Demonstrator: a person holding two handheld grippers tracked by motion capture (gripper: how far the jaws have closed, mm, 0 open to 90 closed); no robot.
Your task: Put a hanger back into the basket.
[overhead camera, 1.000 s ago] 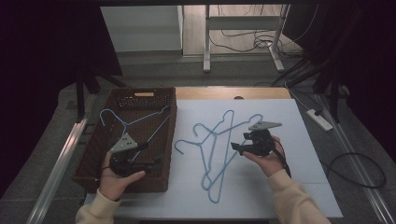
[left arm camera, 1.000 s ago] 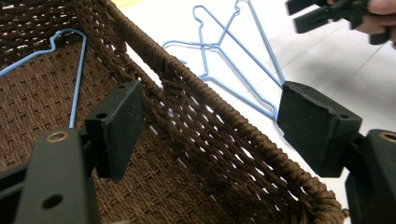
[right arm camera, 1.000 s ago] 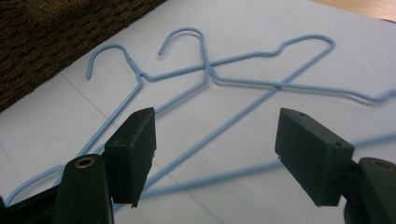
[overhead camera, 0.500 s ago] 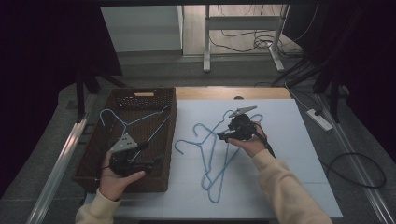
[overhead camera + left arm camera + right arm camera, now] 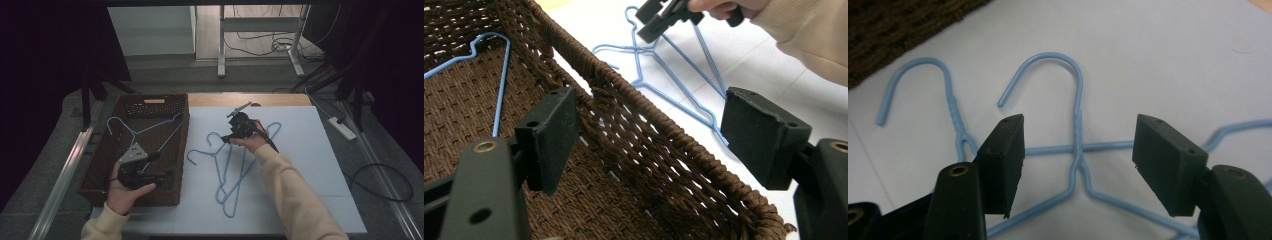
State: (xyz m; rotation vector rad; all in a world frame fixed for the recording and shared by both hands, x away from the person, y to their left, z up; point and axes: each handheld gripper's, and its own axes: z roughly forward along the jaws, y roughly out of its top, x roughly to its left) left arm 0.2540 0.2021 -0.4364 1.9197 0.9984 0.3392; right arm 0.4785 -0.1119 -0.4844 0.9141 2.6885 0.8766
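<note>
Your right gripper (image 5: 1075, 165) hangs over the white mat (image 5: 320, 165), its jaws apart and just closing in, with the neck of one blue hanger (image 5: 1077, 117) between them but the pads not yet pressing on it; that hanger lies flat on the mat, crossed with a second hanger (image 5: 950, 107) whose hook lies just beside it, near the basket (image 5: 182, 150). Your left gripper (image 5: 649, 145) sits with its jaws wide apart astride the basket's near wall, clamped on nothing. A third hanger (image 5: 142, 131) lies inside the basket.
</note>
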